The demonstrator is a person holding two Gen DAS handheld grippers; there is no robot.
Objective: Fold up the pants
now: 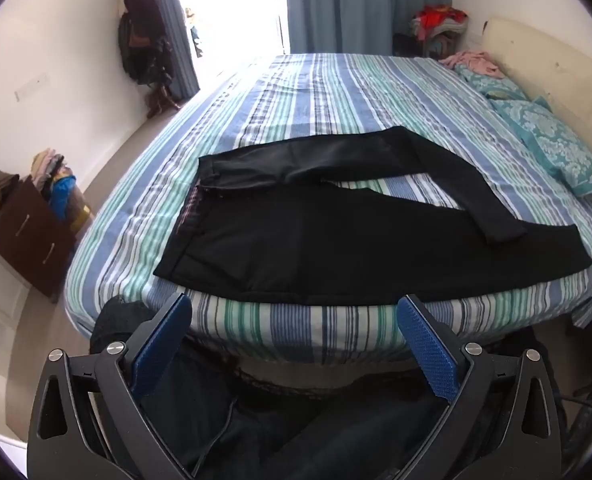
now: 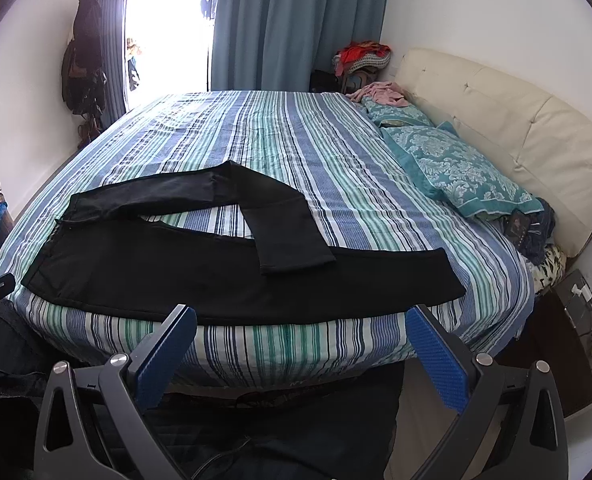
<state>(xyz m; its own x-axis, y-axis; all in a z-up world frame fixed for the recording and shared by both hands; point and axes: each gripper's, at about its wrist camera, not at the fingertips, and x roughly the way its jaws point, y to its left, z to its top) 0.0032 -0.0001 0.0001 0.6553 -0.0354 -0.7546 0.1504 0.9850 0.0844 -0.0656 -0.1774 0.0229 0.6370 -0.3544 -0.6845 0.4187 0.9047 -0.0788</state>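
A striped bed (image 2: 279, 148) fills the room, and the black pants (image 2: 199, 268) lie unfolded along its near edge, the far leg bent back across the near one. Both the left gripper (image 1: 293, 312) and right gripper (image 2: 302, 326) hover wide apart and empty short of that edge, so folding seems not yet begun.

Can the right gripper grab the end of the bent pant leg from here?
Probably yes. The right gripper is open and empty, and nothing lies between it and the bent leg's end, which rests on top of the other leg. It would have to reach forward over the bed edge.
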